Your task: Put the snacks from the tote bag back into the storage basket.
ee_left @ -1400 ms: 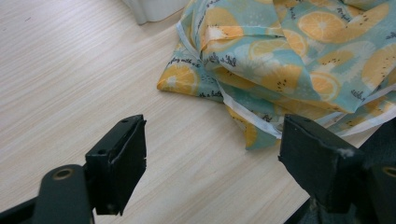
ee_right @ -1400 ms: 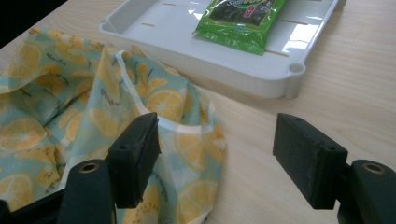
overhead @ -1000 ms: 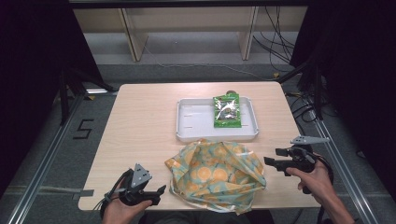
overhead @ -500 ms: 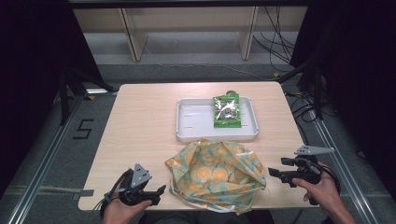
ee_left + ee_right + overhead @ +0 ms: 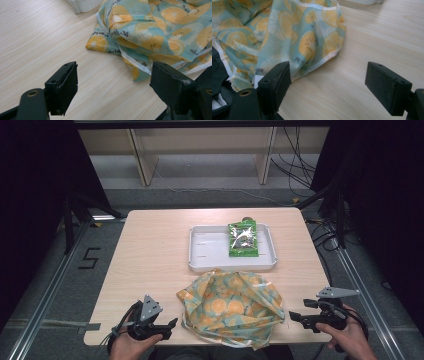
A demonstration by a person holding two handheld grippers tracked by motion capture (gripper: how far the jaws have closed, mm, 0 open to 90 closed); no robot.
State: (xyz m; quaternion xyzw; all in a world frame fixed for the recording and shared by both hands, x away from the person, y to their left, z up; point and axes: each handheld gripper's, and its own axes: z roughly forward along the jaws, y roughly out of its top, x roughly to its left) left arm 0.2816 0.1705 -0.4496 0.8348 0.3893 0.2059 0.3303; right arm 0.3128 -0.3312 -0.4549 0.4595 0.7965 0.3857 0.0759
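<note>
Down at the lower left of the high view, I see my left hand-held gripper (image 5: 171, 322) resting low over the desk (image 5: 150, 250), its jaws spread wide with nothing between them; its own view shows bare wood in the gap and the cloth's edge just ahead of the right jaw. Moving right, the orange-patterned bag (image 5: 232, 305) lies crumpled at the lower centre of the frame, near the desk's front edge, its far edge touching or just short of the white tray (image 5: 200, 255) above it. A green packet (image 5: 242, 239) lies in the tray's right half. At the lower right, my right hand-held gripper (image 5: 294, 316) points left toward the bag, jaws likewise wide apart and holding nothing, the cloth's white hem lying just beyond the left jaw in its own view.
</note>
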